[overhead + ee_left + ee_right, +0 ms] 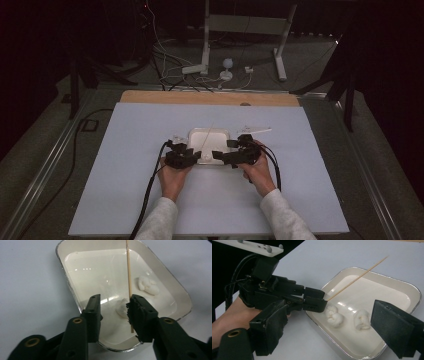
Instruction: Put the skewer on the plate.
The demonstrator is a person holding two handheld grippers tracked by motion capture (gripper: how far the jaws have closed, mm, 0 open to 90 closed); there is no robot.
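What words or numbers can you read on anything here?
None can be read. The white rectangular tray, the thin wooden skewer, the two white lumps, the pale blue tabletop and both black grippers, left and right, show no lettering.

Glossy white tray with metallic rim; thin wooden skewer; matt table.

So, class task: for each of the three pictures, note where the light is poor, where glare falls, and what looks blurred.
High view: dim, with dark surroundings, and the tray a washed-out white patch. Left gripper view: glare spots on the tray floor; the near jaws look soft. Right gripper view: the near jaws blur; the white lumps and skewer stay fairly sharp.
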